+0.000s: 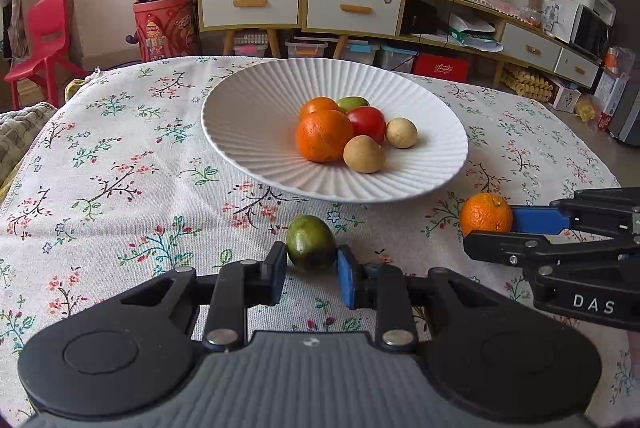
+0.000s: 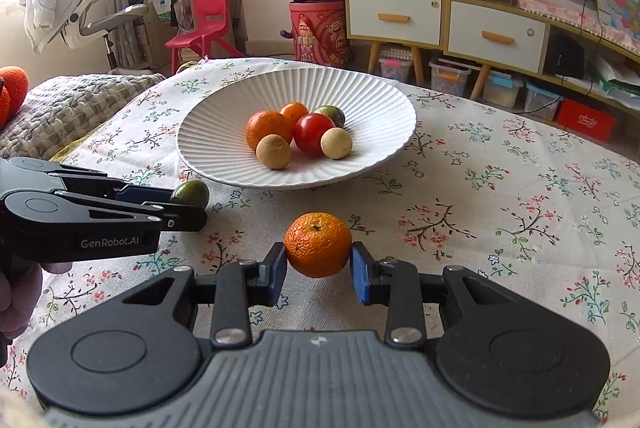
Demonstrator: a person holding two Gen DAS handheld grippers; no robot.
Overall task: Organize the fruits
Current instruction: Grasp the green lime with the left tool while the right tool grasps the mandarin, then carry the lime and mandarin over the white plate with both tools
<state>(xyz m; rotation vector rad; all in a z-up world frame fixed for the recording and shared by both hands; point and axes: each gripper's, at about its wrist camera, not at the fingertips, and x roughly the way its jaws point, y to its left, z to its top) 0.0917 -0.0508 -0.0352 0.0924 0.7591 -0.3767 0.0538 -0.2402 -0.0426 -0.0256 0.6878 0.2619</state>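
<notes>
A white ribbed plate [image 1: 248,132] [image 2: 224,136] on the floral tablecloth holds several fruits: oranges [image 1: 324,135], a red tomato [image 1: 366,123], a green fruit [image 1: 352,102] and two tan round fruits [image 1: 363,154]. My left gripper [image 1: 312,268] [image 2: 188,206] is shut on a green fruit [image 1: 311,243] [image 2: 190,193] just in front of the plate. My right gripper [image 2: 319,268] [image 1: 490,234] is shut on an orange [image 2: 318,244] [image 1: 485,213] near the plate's front right.
The floral tablecloth [image 1: 120,188] covers the table. A knitted blanket [image 2: 68,108] lies at the left edge. Shelves and drawers [image 1: 296,0], a red bin [image 1: 166,26] and a red chair [image 1: 44,40] stand behind the table.
</notes>
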